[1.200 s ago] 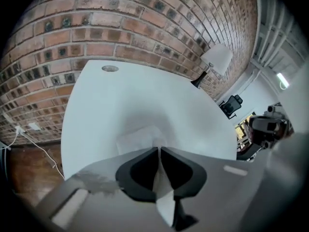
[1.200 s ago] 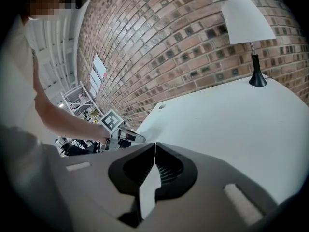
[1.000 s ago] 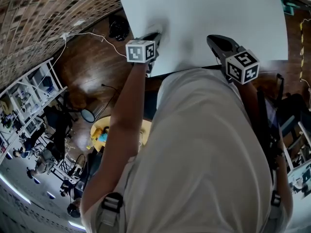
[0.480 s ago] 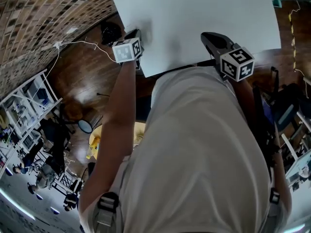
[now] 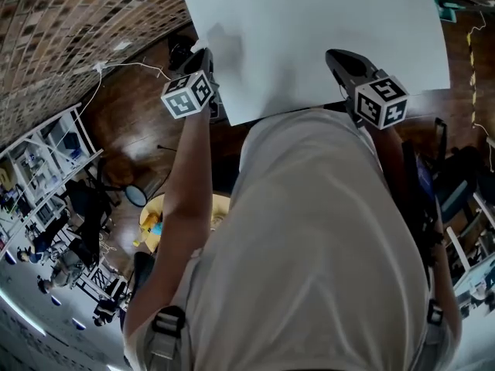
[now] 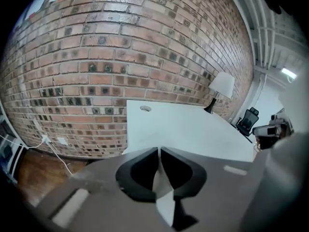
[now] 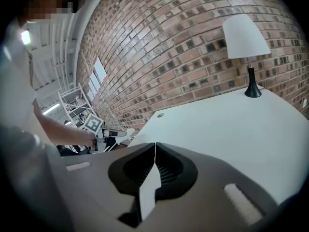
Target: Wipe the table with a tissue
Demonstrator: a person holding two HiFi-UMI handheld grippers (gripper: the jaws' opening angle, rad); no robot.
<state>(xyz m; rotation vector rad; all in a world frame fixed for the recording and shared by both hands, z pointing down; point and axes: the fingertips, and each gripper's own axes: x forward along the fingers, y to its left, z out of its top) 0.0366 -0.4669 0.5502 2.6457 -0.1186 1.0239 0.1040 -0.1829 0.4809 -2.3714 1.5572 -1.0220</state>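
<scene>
The white table [image 5: 309,22] fills the top of the head view. My left gripper [image 5: 203,52] hangs at the table's left edge, its marker cube out over the floor. Its jaws [image 6: 158,151] are closed to a thin slit. In the right gripper view a small whitish tissue [image 7: 126,132] shows at the tips of the left gripper [image 7: 113,133]. My right gripper [image 5: 334,56] hovers over the table's near edge on the right. It is shut [image 7: 155,146] with nothing between the jaws.
A white lamp [image 7: 246,37] stands at the table's far end by the brick wall [image 6: 120,47]. A round cable hole [image 6: 145,108] sits near the far left corner. Wooden floor with a white cable [image 5: 131,56] lies left of the table, with shelves [image 5: 39,153] beyond.
The left gripper has slid left along the table to its left edge and lifted, its cube now over the floor. The right gripper has hardly moved.
</scene>
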